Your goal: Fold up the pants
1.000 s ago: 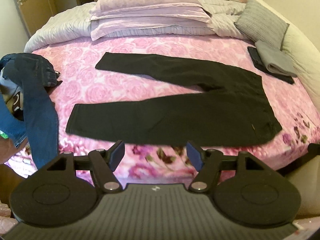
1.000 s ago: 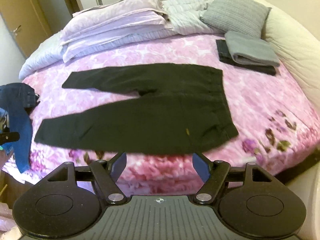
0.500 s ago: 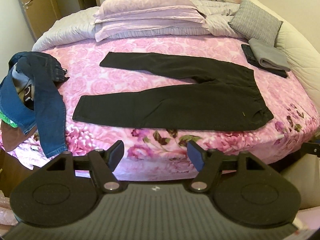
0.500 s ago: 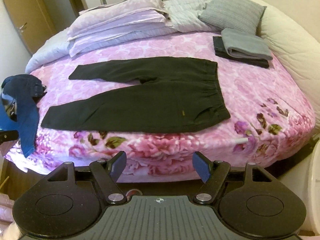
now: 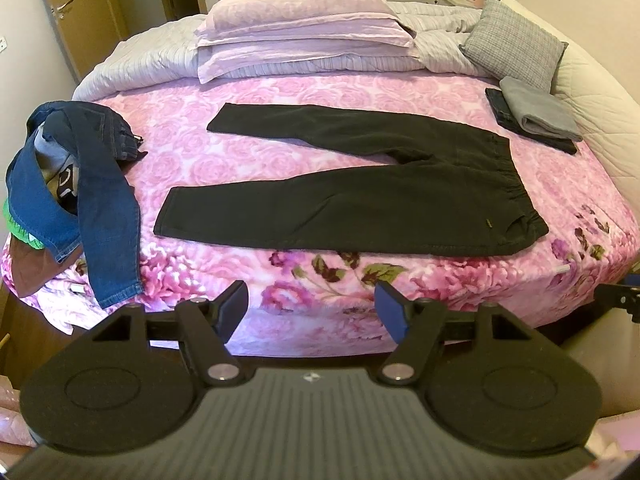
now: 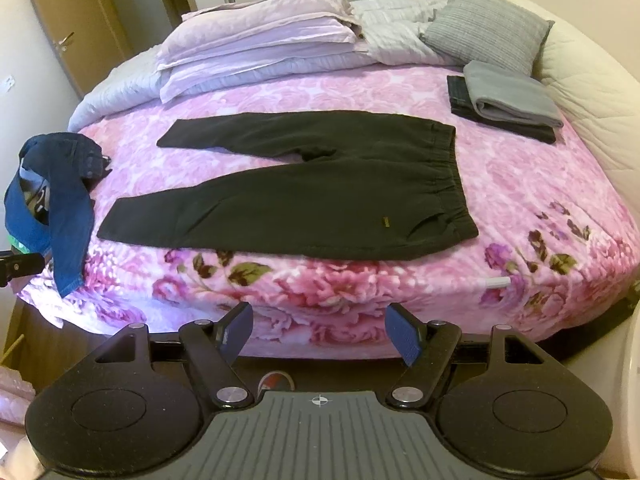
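Black pants [image 5: 352, 188] lie flat on the pink floral bed [image 5: 340, 284], near its front edge. Waistband [image 6: 452, 184] to the right, both legs running left and splayed in a V; near leg [image 5: 260, 216] parallel to the bed edge, far leg [image 5: 304, 128] angled away. No fold made yet, by the look of it.

Handling, my guess: soft knit or cotton, light, limp, no stiffness. It'll drape and drag on the fleecy blanket rather than slide, so lift clear before moving. Elastic waistband is the thickest, firmest part, best pinch point. Cuffs are thin, so pinch the hem through both layers or only the top layer comes up.

Suggested hold for a first lengthwise fold: one tool on the near waistband corner [image 5: 532, 232], the other on the near cuff [image 5: 168, 220], carry the near leg over onto the far one. Not started, so just a plan.

Left tool [image 5: 312, 308]: fingers spread wide, nothing between them, hovering off the front of the bed, well short of the pants. Right tool [image 6: 320, 332]: same, fingers apart and empty, also off the bed edge.

Around it: blue jeans [image 5: 100, 200] heaped at the left edge, apart from the pants. Folded grey and dark clothes [image 5: 532, 116] stacked at far right. Pillows [image 5: 304, 28] at the head, grey cushion [image 6: 484, 28] in the far right corner.
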